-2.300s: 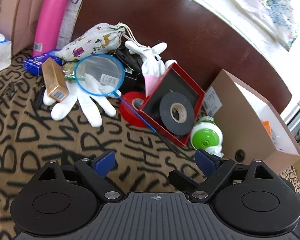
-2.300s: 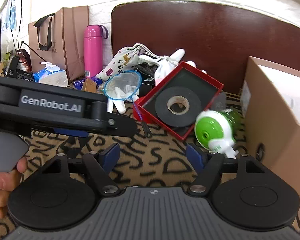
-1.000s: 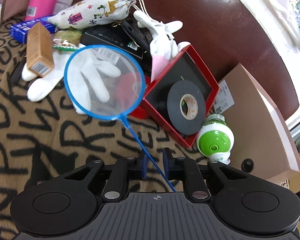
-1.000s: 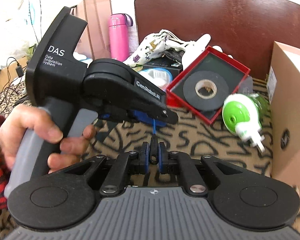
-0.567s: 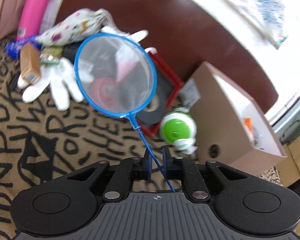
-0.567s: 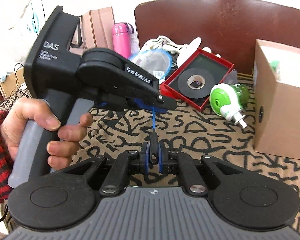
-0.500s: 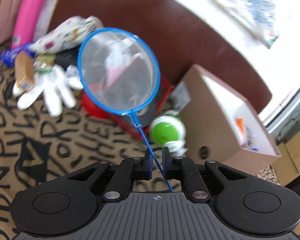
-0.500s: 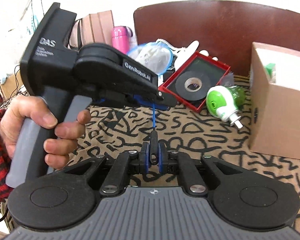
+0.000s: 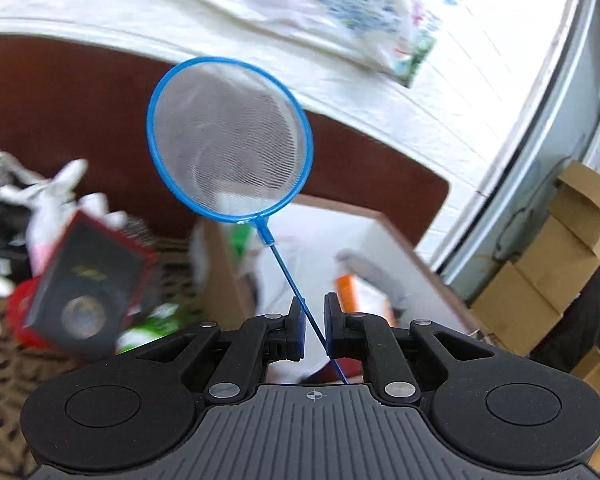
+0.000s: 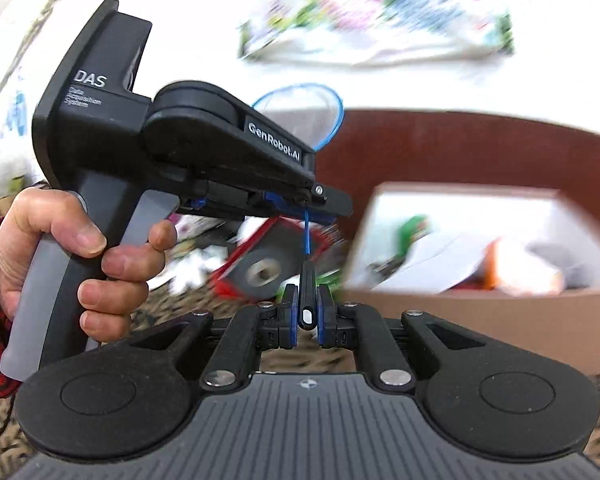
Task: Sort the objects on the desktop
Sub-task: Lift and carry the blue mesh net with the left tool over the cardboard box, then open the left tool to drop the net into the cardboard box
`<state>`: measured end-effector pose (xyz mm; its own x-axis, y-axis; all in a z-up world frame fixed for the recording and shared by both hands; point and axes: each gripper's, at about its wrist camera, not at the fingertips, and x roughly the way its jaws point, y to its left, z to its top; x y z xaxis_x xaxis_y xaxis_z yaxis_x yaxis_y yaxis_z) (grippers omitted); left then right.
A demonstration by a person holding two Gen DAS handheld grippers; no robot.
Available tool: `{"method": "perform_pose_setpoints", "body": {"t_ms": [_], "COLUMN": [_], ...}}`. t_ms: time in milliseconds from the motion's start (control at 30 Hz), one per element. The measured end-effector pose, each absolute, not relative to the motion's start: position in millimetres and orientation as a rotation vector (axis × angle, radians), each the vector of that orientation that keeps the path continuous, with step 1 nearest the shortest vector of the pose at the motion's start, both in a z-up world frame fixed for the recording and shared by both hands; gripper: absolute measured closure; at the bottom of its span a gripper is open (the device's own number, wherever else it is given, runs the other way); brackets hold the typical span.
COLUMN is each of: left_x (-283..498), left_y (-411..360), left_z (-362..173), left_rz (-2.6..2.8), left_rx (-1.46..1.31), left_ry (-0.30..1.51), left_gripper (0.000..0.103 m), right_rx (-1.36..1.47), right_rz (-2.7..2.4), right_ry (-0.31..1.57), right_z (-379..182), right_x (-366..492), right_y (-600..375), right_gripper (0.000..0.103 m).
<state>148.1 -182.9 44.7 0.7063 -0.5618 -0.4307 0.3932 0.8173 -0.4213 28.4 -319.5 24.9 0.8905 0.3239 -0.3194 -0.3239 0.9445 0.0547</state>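
Observation:
A small blue-rimmed net (image 9: pixel 228 140) on a thin blue rod is held up in the air. My left gripper (image 9: pixel 311 320) is shut on the rod partway along; the net hoop stands above an open cardboard box (image 9: pixel 384 236). My right gripper (image 10: pixel 307 312) is shut on the net's black handle tip (image 10: pixel 307 292), just below the left gripper body (image 10: pixel 220 148). The net hoop (image 10: pixel 300 116) shows behind that body. The cardboard box (image 10: pixel 480 308) sits to the right and holds several items.
A red tray with a black tape roll (image 9: pixel 80 276) lies left of the box, with a red tape roll (image 9: pixel 20 312), white gloves (image 9: pixel 48 196) and a green-white plug-in device (image 9: pixel 148 328) nearby. A brown headboard (image 9: pixel 60 100) stands behind. Stacked cartons (image 9: pixel 560 260) are at far right.
Both grippers have lifted the net higher and swung it right, from over the red tray to over the cardboard box. The grip on rod and handle is unchanged.

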Motion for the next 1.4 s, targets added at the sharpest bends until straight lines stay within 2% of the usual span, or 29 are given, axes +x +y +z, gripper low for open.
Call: {"method": "perform_pose_setpoints", "body": {"t_ms": [233, 533, 567, 600, 667, 733, 800, 833, 900, 933, 1133, 1400], "left_x": [187.1, 241.6, 246.4, 250.3, 252.9, 248.5, 243.2, 242.2, 240.2, 238.5, 231.1, 212.8], "left_y": [-252.6, -312.7, -316.7, -320.2, -320.3, -313.0, -306.1, -303.9, -300.1, -298.4, -288.9, -280.0], "left_z": [52.4, 26.4, 23.4, 20.2, 14.5, 9.3, 5.6, 4.1, 1.9, 1.1, -0.6, 8.5], "left_rz": [-0.659, -0.657, -0.653, -0.649, -0.621, -0.591, -0.600, -0.609, -0.617, -0.621, -0.589, -0.544], "left_rx": [-0.335, -0.357, -0.342, -0.329, -0.307, -0.303, -0.286, -0.274, -0.265, -0.265, -0.284, -0.229], "left_ry": [0.617, 0.703, 0.704, 0.708, 0.721, 0.696, 0.655, 0.654, 0.659, 0.663, 0.674, 0.681], "left_gripper": [0.099, 0.093, 0.069, 0.061, 0.017, 0.004, 0.001, 0.000, 0.000, 0.000, 0.000, 0.000], "right_rx": [-0.026, -0.093, -0.103, -0.124, -0.168, -0.145, -0.095, -0.086, -0.104, -0.117, -0.120, -0.072], "right_rz": [0.206, 0.127, 0.111, 0.081, -0.009, -0.055, -0.041, -0.042, -0.067, -0.075, -0.089, -0.076], "right_ry": [0.299, 0.324, 0.329, 0.335, 0.359, 0.377, 0.367, 0.362, 0.346, 0.339, 0.338, 0.339], "right_z": [33.6, 28.3, 25.0, 21.1, 10.9, 4.1, -0.6, -2.3, -4.2, -5.2, -3.5, 3.1], "right_x": [52.6, 98.5, 106.2, 115.0, 130.7, 137.7, 132.7, 130.4, 128.3, 126.9, 125.9, 113.4], "right_y": [-375.4, -429.9, -432.8, -434.9, -438.0, -444.1, -449.5, -449.6, -445.1, -442.8, -437.1, -433.1], "right_gripper": [0.093, 0.092, 0.090, 0.088, 0.085, 0.071, 0.062, 0.047, 0.026, 0.021, 0.008, 0.001]}}
